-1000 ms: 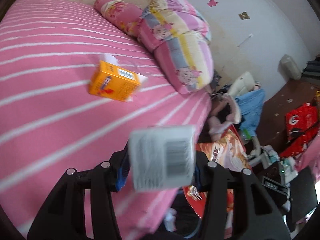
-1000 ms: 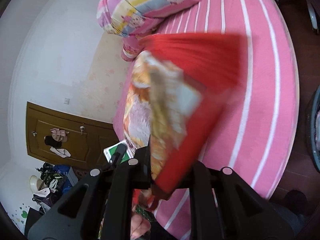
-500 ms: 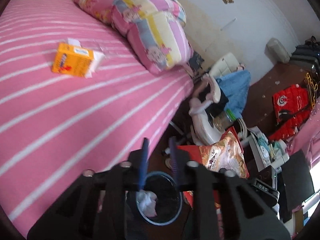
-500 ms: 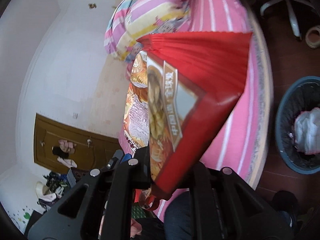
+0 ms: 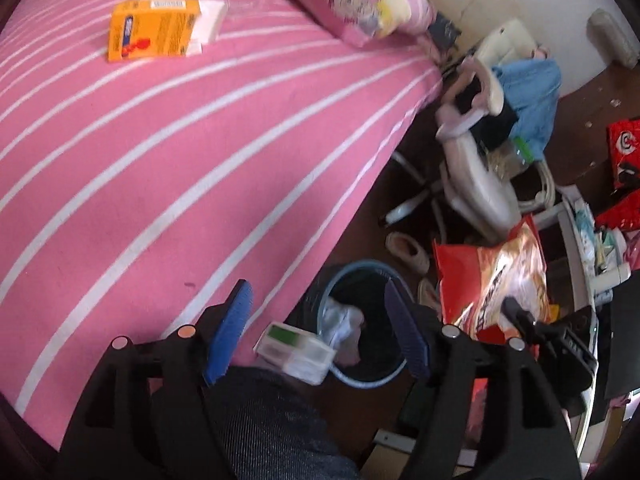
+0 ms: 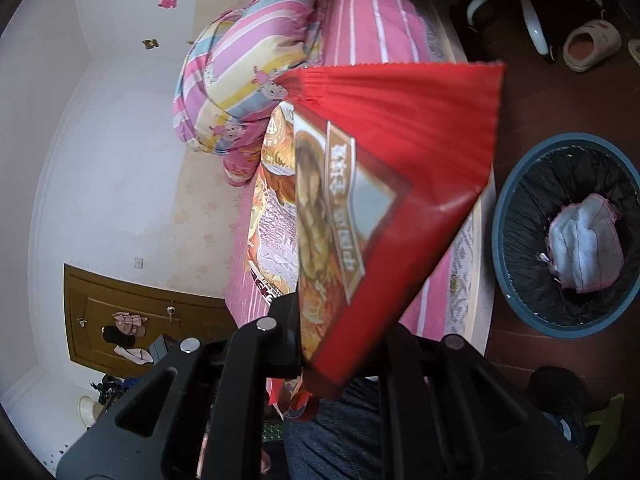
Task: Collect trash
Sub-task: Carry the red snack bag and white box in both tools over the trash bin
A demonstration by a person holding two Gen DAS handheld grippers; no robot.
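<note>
Hard to make out a few bits here. In the left wrist view the small white box with a green label (image 5: 294, 348) is blurred, sitting in the gap between the blue pads (image 5: 230, 328) and touching neither, right over the near rim of the round blue-rimmed trash bin with a black liner (image 5: 362, 380). Can't tell if it's over the rim or just outside it. The bin's near side is cut off by the gripper frame and by a denim-clad leg (image 5: 272, 428).

The left gripper (image 5: 316, 330) is tipped steeply down at the bin, jaws opening and nothing gripped. The right gripper (image 6: 340, 356) points more level, clamped tight on the corner of a big red crinkly snack bag (image 6: 384, 208); its fingertips are hidden behind the bag, which also blocks most of that view.

A crumpled white cloth with a pink edge (image 6: 584, 248) lies in the bin. The bin stands just beside the edge of the bed with the pink white-striped sheet (image 5: 160, 160). An orange cardboard box (image 5: 154, 30) lies on the sheet, well apart from the bin. The floor past it is crowded: a white swivel chair (image 5: 476, 192) and a beige slipper (image 5: 408, 252).
</note>
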